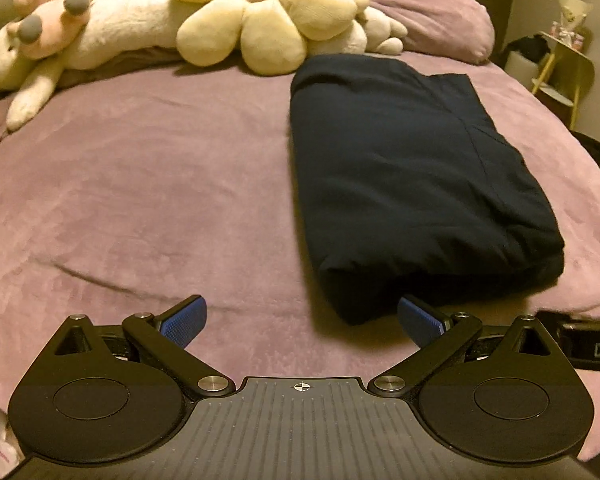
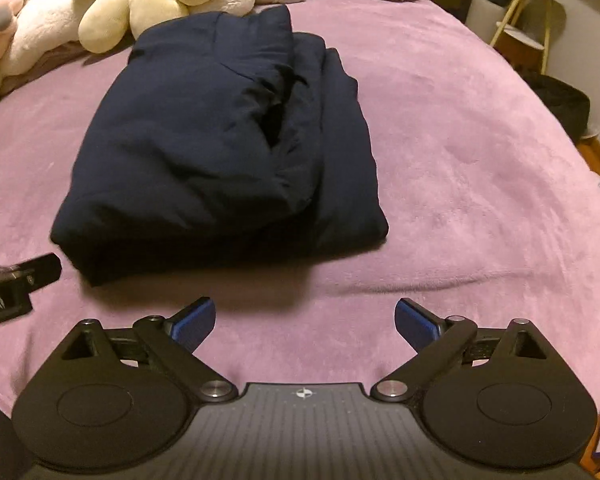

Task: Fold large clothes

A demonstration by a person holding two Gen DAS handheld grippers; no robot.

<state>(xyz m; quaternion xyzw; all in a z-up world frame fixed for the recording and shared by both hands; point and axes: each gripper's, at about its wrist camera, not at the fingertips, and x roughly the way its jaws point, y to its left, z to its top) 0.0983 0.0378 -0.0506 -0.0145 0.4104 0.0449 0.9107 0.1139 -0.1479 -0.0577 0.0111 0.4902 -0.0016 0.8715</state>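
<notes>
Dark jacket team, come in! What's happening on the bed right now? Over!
Left gripper open, empty. Right gripper open, empty. Navy garment folded in a bundle on the purple bedspread. Plush toys touch its far end; near side unobstructed.

Navy garment (image 2: 220,136) — folded thick, flat on bed

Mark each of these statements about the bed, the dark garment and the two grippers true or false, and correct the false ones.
1. The navy garment lies folded in a compact bundle on the purple bedspread. True.
2. The right gripper is clamped on the garment. False: its jaws are open and hold nothing, short of the bundle.
3. Plush toys lie at the far end of the bed. True.
4. The left gripper is shut. False: its jaws stand wide open.
5. The garment is spread out flat in a single layer. False: several folded layers are stacked.
</notes>
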